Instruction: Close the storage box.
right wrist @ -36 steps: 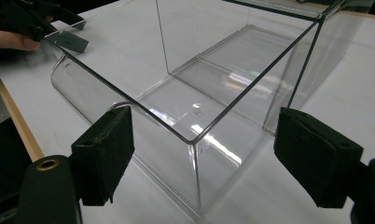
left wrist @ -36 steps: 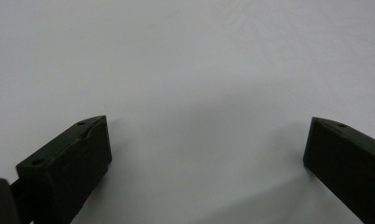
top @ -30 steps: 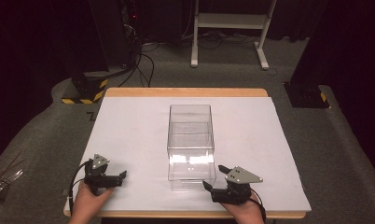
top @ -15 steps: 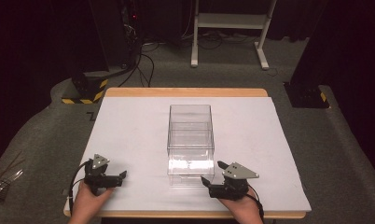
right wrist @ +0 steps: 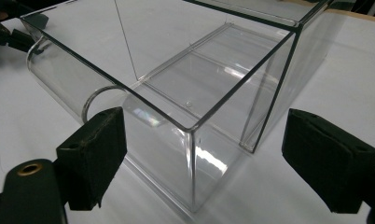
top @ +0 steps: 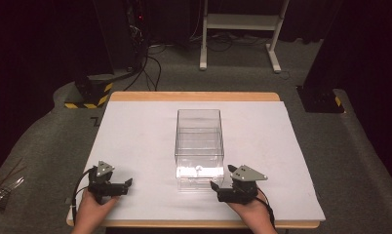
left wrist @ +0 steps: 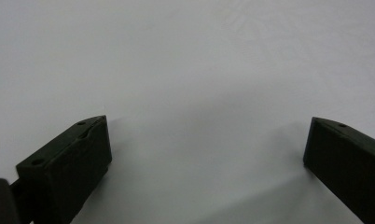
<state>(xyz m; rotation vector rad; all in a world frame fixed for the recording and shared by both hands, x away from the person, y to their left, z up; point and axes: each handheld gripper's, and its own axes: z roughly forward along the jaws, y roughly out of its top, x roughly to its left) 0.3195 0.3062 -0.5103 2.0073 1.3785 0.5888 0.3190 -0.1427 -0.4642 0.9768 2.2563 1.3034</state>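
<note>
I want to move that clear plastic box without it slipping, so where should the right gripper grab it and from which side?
Probably the near right corner of the clear box, coming from the person's side. The right gripper already faces that corner with its fingers spread wide. The thin upright walls suit a pinch across one wall at the open rim; the box itself looks too wide to span.

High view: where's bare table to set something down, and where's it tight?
Bare white table runs left of the clear box, between it and the left edge, ahead of the left gripper. Another bare strip lies right of the box. It is tight at the box's near right corner, where the open right gripper sits close.
</note>
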